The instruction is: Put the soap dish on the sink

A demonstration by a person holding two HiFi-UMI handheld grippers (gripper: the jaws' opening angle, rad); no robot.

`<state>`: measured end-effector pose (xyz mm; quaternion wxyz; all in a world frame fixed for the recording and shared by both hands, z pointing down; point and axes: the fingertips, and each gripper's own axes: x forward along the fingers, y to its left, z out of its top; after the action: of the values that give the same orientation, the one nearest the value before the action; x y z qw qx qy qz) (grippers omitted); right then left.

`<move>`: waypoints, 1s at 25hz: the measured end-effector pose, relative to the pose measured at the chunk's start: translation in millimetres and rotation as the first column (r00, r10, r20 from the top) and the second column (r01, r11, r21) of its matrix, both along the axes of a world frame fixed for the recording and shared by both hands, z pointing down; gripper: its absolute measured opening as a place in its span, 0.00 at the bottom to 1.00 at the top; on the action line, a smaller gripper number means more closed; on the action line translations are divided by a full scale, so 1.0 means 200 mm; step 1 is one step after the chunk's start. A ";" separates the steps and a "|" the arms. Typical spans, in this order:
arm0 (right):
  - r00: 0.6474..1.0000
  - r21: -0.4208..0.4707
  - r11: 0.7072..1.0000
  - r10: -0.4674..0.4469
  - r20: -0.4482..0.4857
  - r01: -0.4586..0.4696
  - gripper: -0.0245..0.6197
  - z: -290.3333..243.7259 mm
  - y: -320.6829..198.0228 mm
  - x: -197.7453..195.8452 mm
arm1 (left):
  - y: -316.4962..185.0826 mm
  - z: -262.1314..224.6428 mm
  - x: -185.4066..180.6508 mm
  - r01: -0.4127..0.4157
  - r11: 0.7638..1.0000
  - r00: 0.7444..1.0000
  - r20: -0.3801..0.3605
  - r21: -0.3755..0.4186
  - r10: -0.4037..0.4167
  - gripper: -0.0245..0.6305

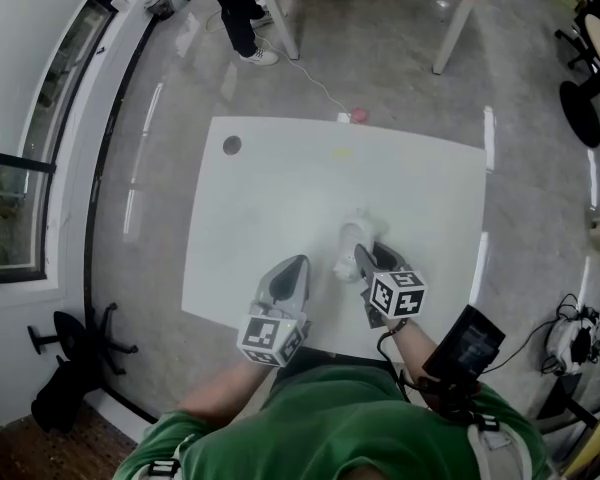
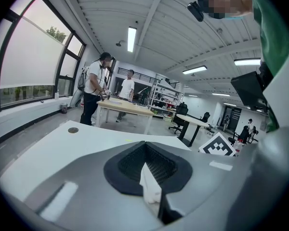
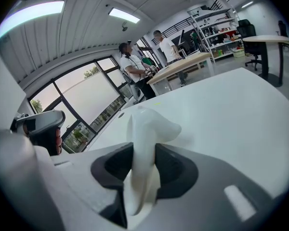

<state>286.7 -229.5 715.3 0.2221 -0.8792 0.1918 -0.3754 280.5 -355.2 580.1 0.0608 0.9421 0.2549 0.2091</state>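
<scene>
Soap dish (image 3: 147,129) is clamped edge-on in our right gripper (image 1: 362,260), its long axis running ahead of the tips over the near part of the white table (image 1: 280,188). Our left gripper (image 1: 293,268) sits closed just beside it. We see no sink.

head: steeply down over table (image 1: 280,198) | gripper views: close, low along jaws, sharing table
</scene>
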 end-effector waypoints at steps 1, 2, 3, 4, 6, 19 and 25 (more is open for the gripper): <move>1.000 -0.004 1.000 -0.003 0.003 0.003 0.25 0.00 0.00 0.00 | 0.00 0.00 0.00 -0.001 1.000 1.000 0.000 0.000 0.001 0.05; 1.000 -0.008 1.000 -0.006 0.008 0.006 0.25 0.00 0.00 0.00 | 0.01 0.00 0.01 -0.001 1.000 1.000 0.001 0.000 0.001 0.05; 1.000 -0.015 1.000 -0.007 0.014 0.008 0.25 0.00 0.01 0.01 | 0.01 -0.01 0.01 -0.002 1.000 1.000 0.002 -0.001 0.002 0.05; 1.000 -0.024 1.000 -0.008 0.020 0.009 0.25 0.00 0.02 0.01 | 0.02 -0.01 0.02 -0.002 1.000 1.000 0.002 -0.002 0.002 0.05; 0.999 -0.053 0.999 -0.008 0.035 0.010 0.26 0.02 0.04 0.01 | 0.03 -0.01 0.02 -0.006 1.000 1.000 0.000 0.000 0.006 0.05; 0.998 -0.121 0.992 -0.021 0.054 0.027 0.29 0.05 0.14 0.02 | 0.11 -0.01 0.03 -0.014 1.000 1.000 0.005 0.011 0.014 0.05; 1.000 -0.153 0.988 0.001 -0.023 -0.004 0.29 -0.05 0.17 0.03 | 0.11 -0.01 0.02 -0.023 1.000 1.000 -0.007 -0.006 0.023 0.05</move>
<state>293.2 -195.8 705.6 0.1521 -0.8982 0.1637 -0.3785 285.0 -333.0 577.8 0.0603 0.9397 0.2666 0.2056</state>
